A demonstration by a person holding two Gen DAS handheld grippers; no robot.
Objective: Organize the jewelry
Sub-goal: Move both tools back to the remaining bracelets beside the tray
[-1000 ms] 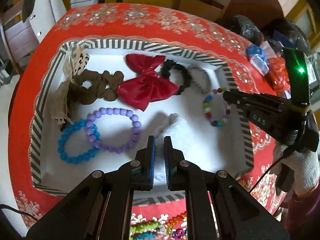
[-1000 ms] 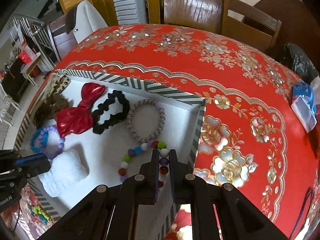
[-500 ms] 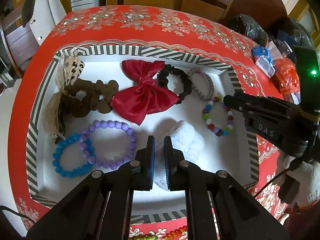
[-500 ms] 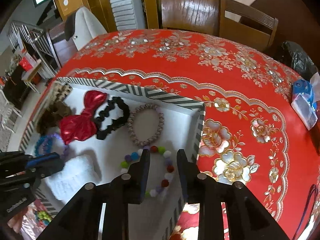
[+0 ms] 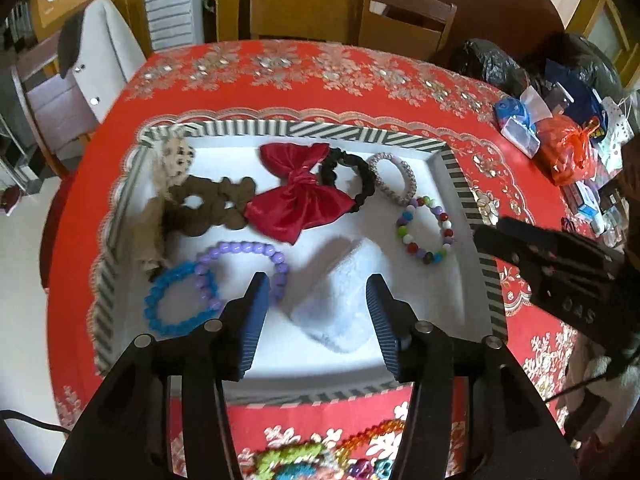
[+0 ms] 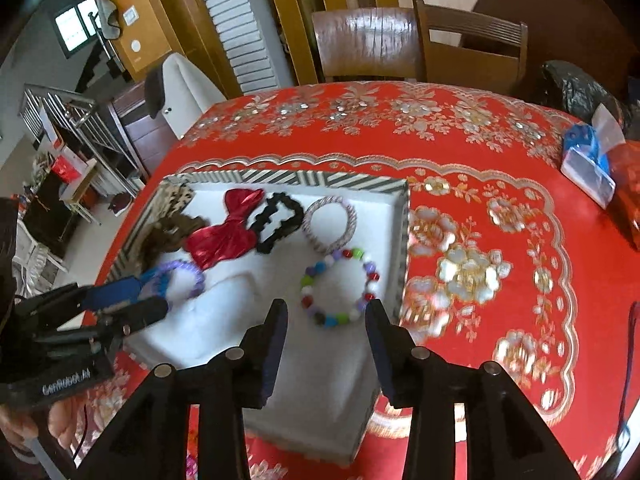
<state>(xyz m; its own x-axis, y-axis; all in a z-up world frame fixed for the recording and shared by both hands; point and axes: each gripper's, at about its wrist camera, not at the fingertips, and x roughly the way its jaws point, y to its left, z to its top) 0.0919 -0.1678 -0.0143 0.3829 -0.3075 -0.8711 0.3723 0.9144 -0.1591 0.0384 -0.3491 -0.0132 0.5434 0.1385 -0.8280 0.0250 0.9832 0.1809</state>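
tray (image 5: 362, 133) on the red worktop, jewelry all laid inside, white fluffy band (image 5: 340, 292) near-middle | my left tool (image 5: 316, 312) wide, empty, hovering over it | right tool (image 6: 326, 334) wide above beaded bracelet (image 6: 340, 286) | step: looks like placing's done, next grab leftover beads (image 5: 320, 464) near edge

Tray (image 5: 362, 131) holds three beaded bracelets (image 5: 425, 229), two woven/scrunchie bands (image 5: 392, 177), one red bow (image 5: 300, 196), one brown scrunchie (image 5: 208, 208), one white fluffy piece (image 5: 340, 300).
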